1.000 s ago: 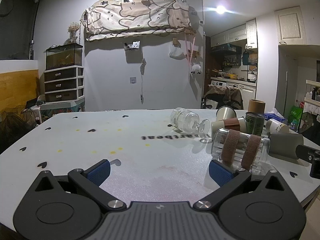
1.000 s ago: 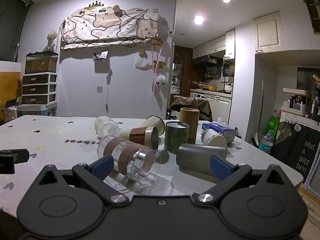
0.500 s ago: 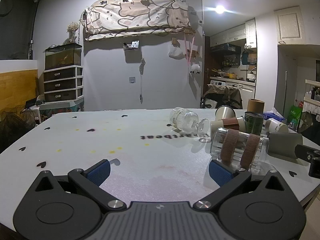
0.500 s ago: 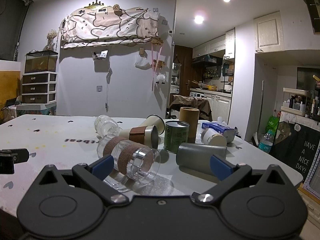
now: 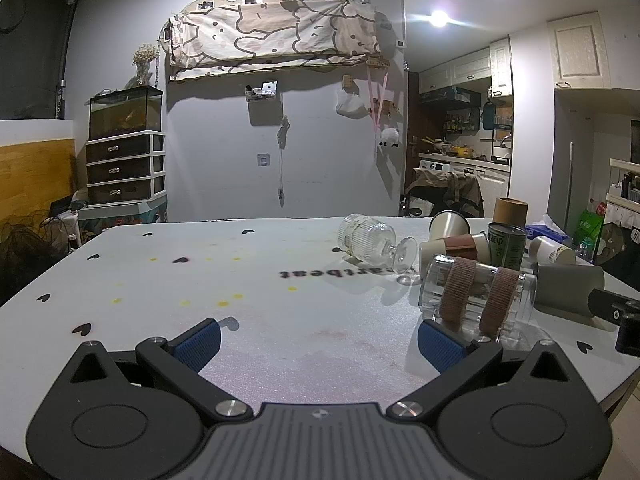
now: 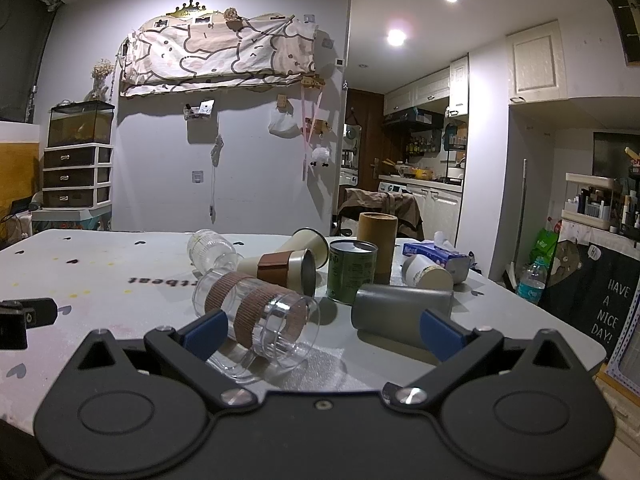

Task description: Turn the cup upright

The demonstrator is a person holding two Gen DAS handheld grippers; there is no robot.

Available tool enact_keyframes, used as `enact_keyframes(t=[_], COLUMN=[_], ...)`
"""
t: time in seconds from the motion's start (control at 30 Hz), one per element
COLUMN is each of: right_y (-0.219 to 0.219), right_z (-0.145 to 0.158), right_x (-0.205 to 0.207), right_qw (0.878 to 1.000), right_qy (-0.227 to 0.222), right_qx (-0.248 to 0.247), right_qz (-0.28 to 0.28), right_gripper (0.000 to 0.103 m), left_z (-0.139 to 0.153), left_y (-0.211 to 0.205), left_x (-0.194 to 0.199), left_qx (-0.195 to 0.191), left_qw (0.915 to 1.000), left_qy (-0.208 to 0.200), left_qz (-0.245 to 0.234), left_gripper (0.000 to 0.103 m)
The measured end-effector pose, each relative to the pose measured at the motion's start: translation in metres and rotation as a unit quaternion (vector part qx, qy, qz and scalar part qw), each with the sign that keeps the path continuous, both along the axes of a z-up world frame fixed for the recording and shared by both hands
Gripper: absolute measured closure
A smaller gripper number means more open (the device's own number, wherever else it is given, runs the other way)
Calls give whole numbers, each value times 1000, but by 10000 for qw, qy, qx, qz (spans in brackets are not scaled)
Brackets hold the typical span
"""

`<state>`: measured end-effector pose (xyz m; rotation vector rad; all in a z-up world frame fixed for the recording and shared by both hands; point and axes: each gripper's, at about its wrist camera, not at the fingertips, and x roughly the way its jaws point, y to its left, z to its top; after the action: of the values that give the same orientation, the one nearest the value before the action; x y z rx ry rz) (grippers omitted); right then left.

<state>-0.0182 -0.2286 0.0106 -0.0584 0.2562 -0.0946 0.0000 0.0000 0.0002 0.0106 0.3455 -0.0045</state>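
- Left wrist view: the left gripper (image 5: pixel 318 340) sits low over the white table (image 5: pixel 240 280) with its blue-padded jaws spread wide and nothing between them.
- The clear glass cup (image 5: pixel 476 298), wrapped by two brown bands, lies on its side at the right, just beyond the right-hand finger. Its long axis runs roughly left to right across the view; which end is the mouth is hard to tell here.
- Behind it lie a ribbed stemmed glass (image 5: pixel 370 240), tipped over with its foot to the right, and a cream paper cup with a brown sleeve (image 5: pixel 454 247), also on its side. A green tin (image 5: pixel 507 246) and a tall cardboard tube (image 5: pixel 510 211) stand upright. A grey cylinder (image 5: pixel 568 287) lies to the right of the glass cup.
- Right wrist view: the right gripper (image 6: pixel 322 330) is also fully spread and holds nothing.
- The glass cup (image 6: pixel 256 308) lies between the fingers' line of sight, nearer the left finger, resting on the table (image 6: pixel 100 264). Its long axis runs diagonally, open mouth toward the camera and lower right, base toward the upper left.
- The grey cylinder (image 6: pixel 402 308) lies just right of it, near the right finger; the green tin (image 6: pixel 352 270) stands behind them both.
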Motion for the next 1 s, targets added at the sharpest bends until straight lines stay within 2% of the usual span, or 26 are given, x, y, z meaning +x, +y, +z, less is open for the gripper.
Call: enact_keyframes(t=[1.0], right_y=[-3], right_z=[-3], right_x=[1], right_qw=[10000], right_qy=[14], right_qx=[22], right_qz=[-10], right_gripper=[0], left_z=[0], left_y=[-12], left_x=[1], left_qx=[9], left_qw=[10000], left_qy=[-14], left_qz=[-25], left_gripper=[0])
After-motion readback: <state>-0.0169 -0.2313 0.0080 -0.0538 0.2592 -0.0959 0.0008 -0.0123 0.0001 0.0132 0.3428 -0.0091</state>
